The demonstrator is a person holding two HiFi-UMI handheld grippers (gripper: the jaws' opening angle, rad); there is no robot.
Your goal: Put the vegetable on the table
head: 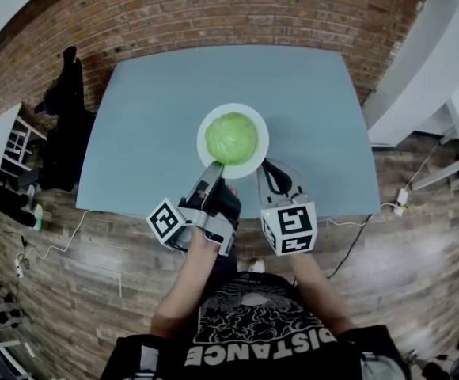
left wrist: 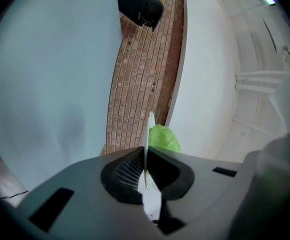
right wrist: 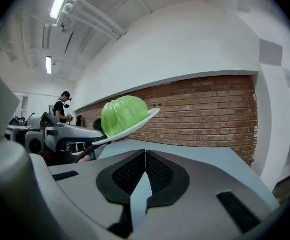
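Note:
A green cabbage (head: 231,138) lies on a white plate (head: 261,125) over the near middle of the grey-blue table (head: 150,109). My left gripper (head: 214,168) is shut on the plate's near rim. In the left gripper view the plate (left wrist: 148,134) runs edge-on between the jaws of that gripper (left wrist: 146,170), with the cabbage (left wrist: 164,138) behind. The right gripper view shows the plate (right wrist: 146,118) tilted and lifted off the table (right wrist: 210,156), carrying the cabbage (right wrist: 124,115). My right gripper (right wrist: 145,160) is shut and empty, just right of the plate (head: 267,168).
A black chair with dark clothing (head: 65,125) and a white shelf (head: 4,137) stand left of the table. White furniture (head: 431,85) stands at the right. A brick wall (head: 237,10) lies behind the table. A person (right wrist: 62,106) stands far off.

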